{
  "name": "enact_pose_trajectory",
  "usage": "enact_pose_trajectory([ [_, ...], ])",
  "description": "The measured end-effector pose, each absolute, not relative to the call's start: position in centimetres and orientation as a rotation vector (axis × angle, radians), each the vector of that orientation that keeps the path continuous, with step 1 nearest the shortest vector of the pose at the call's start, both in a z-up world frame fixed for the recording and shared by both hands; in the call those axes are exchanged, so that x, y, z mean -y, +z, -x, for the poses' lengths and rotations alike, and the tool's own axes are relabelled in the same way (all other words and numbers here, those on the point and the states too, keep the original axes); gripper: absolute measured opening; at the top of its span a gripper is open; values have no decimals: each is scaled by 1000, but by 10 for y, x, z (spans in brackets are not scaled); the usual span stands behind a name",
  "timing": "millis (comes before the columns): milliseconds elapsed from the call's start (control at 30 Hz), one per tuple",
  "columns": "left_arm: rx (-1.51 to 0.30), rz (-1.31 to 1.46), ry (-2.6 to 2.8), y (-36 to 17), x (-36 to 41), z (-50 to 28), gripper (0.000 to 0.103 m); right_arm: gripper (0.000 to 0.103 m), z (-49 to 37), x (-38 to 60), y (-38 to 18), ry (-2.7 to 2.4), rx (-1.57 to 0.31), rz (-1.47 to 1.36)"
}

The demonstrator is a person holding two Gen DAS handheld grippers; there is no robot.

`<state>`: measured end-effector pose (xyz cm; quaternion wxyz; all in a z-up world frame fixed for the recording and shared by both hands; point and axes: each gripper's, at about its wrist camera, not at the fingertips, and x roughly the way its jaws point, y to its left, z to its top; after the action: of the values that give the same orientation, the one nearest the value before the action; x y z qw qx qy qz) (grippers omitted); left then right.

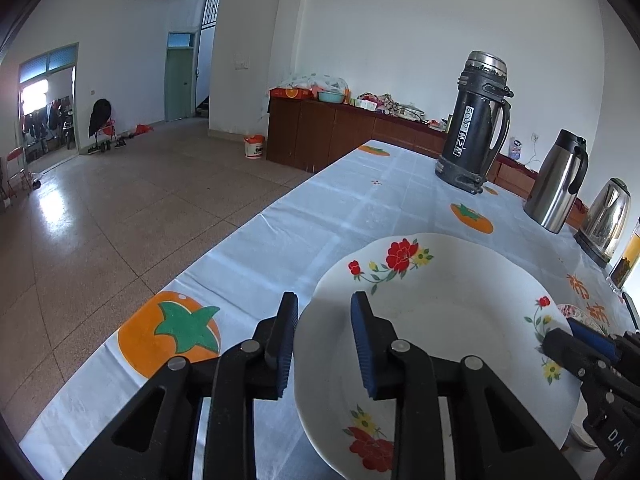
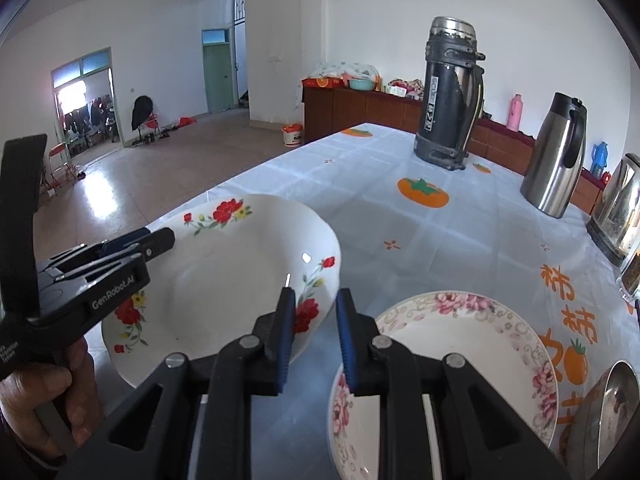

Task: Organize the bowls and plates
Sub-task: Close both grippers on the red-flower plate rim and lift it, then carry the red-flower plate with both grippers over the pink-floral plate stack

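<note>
White plate with red flowers (image 1: 440, 320), raised and tilted above the tablecloth (image 1: 312, 216), near the table's left edge. Straddled at its left rim by the left gripper (image 1: 324, 336): one blue pad (image 1: 286, 344) outside the rim, the other over the plate's face, jaws parted with a clear gap, contact with the rim not certain. Same plate (image 2: 224, 276) straddled at its right rim by the right gripper (image 2: 312, 336), left finger over the plate's face, right finger beyond the rim, jaws likewise spread and not pressed together. Opposite gripper visible in each view at the plate's far side, fingertips reaching onto the rim.

Just right of it, lower and flat on the cloth, a pink-flowered plate (image 2: 460, 360), partly beneath the right gripper's right finger. Further right, at the frame's edge, a metal bowl (image 2: 608, 412).

Toward the table's far end, well apart from both plates: tall black thermos (image 1: 474, 124), steel carafe (image 1: 560, 180), electric kettle (image 1: 608, 220). Beyond, a brown cabinet (image 1: 320, 132) against the wall.
</note>
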<state>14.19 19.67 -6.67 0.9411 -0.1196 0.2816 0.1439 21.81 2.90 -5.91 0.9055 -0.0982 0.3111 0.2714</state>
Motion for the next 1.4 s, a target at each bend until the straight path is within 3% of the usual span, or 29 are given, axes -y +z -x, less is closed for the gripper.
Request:
enact_pose_trajectory([
  [1233,-464,220,243,-44,-170,-128,26,21,-196,1,-54,517,-559,161],
  [1400,-475,231,234,-40,-164,-129,21,21,-193,11,-50,507,-551,145],
])
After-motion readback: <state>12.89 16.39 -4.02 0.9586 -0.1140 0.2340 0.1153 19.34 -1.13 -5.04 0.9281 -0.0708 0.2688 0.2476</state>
